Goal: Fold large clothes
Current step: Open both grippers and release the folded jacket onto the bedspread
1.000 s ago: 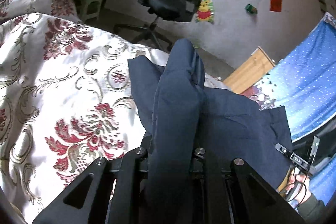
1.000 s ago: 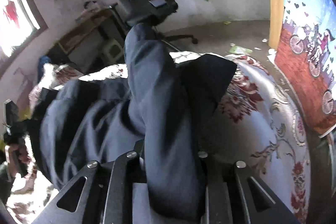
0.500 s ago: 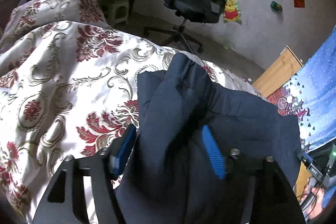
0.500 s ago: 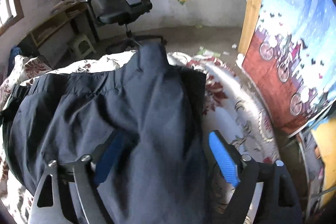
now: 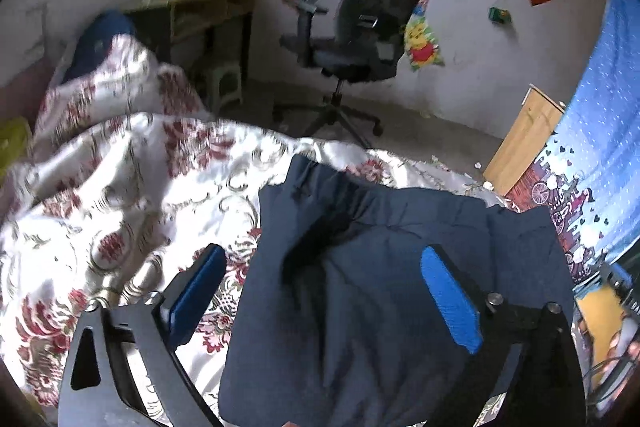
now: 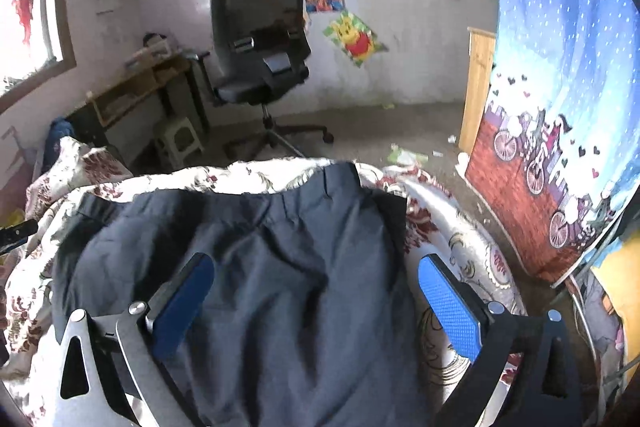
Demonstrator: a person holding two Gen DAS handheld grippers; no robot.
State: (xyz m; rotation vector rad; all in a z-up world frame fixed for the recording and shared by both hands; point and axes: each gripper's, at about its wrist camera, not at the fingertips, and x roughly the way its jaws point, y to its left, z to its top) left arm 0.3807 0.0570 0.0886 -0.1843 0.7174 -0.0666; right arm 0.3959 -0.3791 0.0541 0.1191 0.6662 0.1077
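Observation:
A dark navy garment (image 5: 400,287) lies folded over itself on a white bedspread with red and gold flowers (image 5: 120,195). My left gripper (image 5: 324,263) hovers above the cloth's left edge, jaws still opening wide, blue pads (image 5: 448,299) clear of the fabric. In the right wrist view the same garment (image 6: 260,267) spreads across the bedspread (image 6: 460,247), its waistband at the far edge. My right gripper (image 6: 314,275) hangs over it, jaws likewise opening, pads (image 6: 448,303) touching nothing.
A black office chair (image 6: 260,39) stands on the floor beyond the bed, beside a wooden desk (image 6: 132,87) and a small stool (image 6: 180,139). A blue printed curtain (image 6: 560,87) and a wooden panel (image 6: 478,87) close off the right side.
Both grippers let go of the navy fabric: they were shut on raised folds, then opened wide and lifted away. The cloth has dropped flat onto the bedspread.

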